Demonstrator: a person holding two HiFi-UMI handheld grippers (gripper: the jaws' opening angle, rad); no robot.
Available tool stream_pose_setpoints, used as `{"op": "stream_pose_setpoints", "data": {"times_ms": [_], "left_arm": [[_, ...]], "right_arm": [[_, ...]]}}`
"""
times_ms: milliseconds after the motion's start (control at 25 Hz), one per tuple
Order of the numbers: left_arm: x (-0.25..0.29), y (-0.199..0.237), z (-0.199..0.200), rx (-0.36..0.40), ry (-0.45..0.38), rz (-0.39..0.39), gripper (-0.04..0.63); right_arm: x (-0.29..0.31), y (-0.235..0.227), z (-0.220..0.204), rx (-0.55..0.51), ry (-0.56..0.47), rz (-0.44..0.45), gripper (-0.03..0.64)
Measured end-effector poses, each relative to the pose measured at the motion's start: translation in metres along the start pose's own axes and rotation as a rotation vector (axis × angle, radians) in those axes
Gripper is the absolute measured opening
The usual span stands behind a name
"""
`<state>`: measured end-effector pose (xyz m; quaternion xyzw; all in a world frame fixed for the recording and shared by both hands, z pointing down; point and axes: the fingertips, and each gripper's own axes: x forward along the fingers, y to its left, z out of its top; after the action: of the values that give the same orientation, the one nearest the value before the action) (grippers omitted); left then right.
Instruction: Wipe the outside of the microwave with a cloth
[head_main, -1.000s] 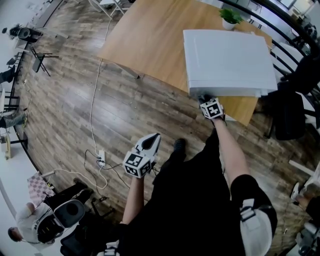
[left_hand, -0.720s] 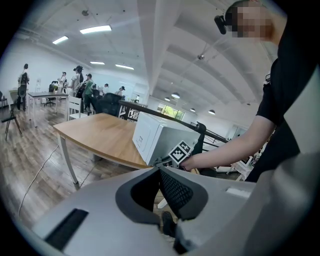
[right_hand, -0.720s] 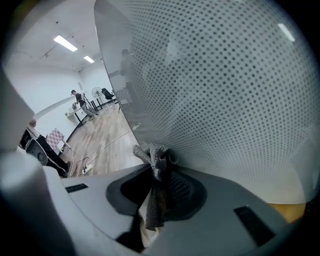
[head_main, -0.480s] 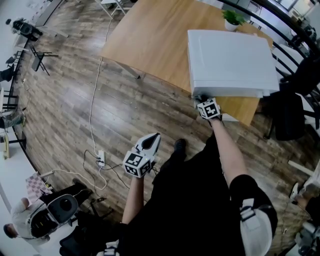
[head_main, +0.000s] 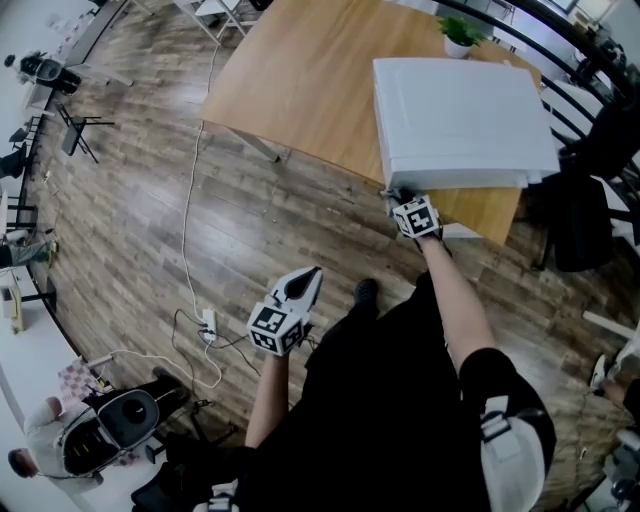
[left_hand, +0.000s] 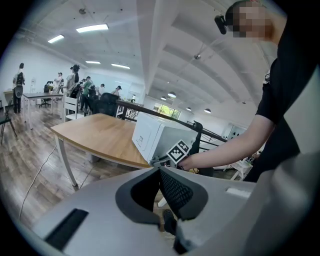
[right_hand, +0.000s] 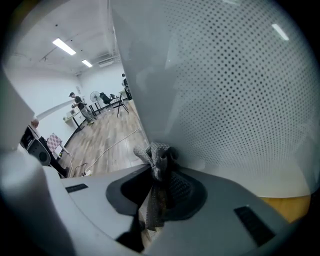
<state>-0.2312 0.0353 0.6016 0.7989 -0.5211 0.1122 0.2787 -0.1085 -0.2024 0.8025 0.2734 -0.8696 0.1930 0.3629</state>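
A white microwave (head_main: 460, 120) stands on the wooden table (head_main: 300, 80) near its front right corner. My right gripper (head_main: 408, 200) is at the microwave's near bottom left corner, shut on a grey cloth (right_hand: 159, 159) that presses against the perforated white side panel (right_hand: 235, 85). My left gripper (head_main: 300, 285) hangs low over the floor, away from the table, jaws shut with nothing between them. In the left gripper view the microwave (left_hand: 157, 137) and the right gripper's marker cube (left_hand: 178, 150) show ahead.
A small potted plant (head_main: 462, 35) stands behind the microwave. A white cable (head_main: 190, 220) and a power strip (head_main: 209, 322) lie on the wood floor. A dark chair (head_main: 578, 225) is to the right of the table. Camera gear (head_main: 125, 420) sits lower left.
My right gripper with the cloth has slid a little left along the microwave's near bottom edge. The left gripper has stayed put.
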Motion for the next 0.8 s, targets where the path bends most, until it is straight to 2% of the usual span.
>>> {"op": "stream_pose_setpoints", "data": {"times_ms": [360,800], "left_arm": [[-0.001,0.006,0.01,0.056,0.011,-0.077,0.0],[0.013,-0.008,0.02,0.112,0.0,-0.189,0.001]], "right_arm": [[-0.023,0.004,-0.003,0.069,-0.054,-0.052,0.063],[-0.08,-0.001,-0.034,0.118,-0.073,-0.148,0.063]]}}
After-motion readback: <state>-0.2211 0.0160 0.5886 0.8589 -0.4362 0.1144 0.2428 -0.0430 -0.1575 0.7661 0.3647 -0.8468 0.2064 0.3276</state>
